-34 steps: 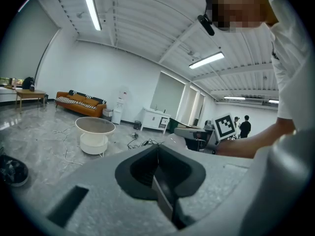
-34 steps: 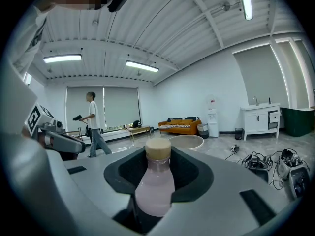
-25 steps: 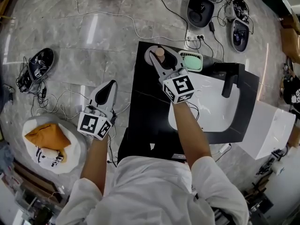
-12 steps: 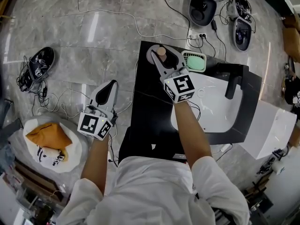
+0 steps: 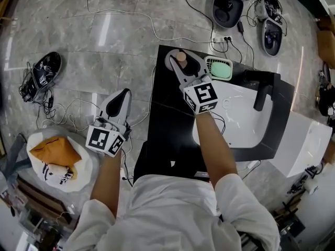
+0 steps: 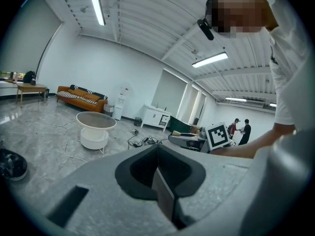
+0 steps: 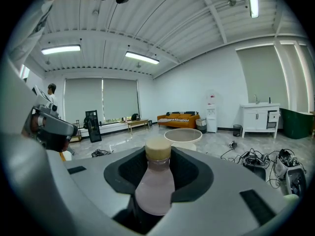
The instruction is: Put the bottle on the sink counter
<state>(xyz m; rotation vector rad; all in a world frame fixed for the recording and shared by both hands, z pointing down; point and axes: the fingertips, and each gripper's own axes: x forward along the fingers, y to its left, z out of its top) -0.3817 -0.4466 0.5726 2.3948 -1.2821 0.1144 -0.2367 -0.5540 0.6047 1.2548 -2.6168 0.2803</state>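
Note:
A pale pink bottle [image 7: 155,186] with a tan cap [image 5: 180,57] stands upright between the jaws of my right gripper [image 5: 184,63]. The black pads [image 7: 193,173] close on its body from both sides. In the head view the bottle is over the far left corner of the black sink counter [image 5: 167,124]; its base is hidden, so whether it touches the top cannot be told. My left gripper [image 5: 123,95] hangs over the floor left of the counter, jaws together and holding nothing; the same shows in the left gripper view [image 6: 160,166].
A white basin [image 5: 238,122] is set in the counter, with a black faucet [image 5: 261,90] behind it and a green and white dish [image 5: 219,68] beside the bottle. Cables and a black device [image 5: 44,69] lie on the floor. A white bag [image 5: 55,158] sits lower left.

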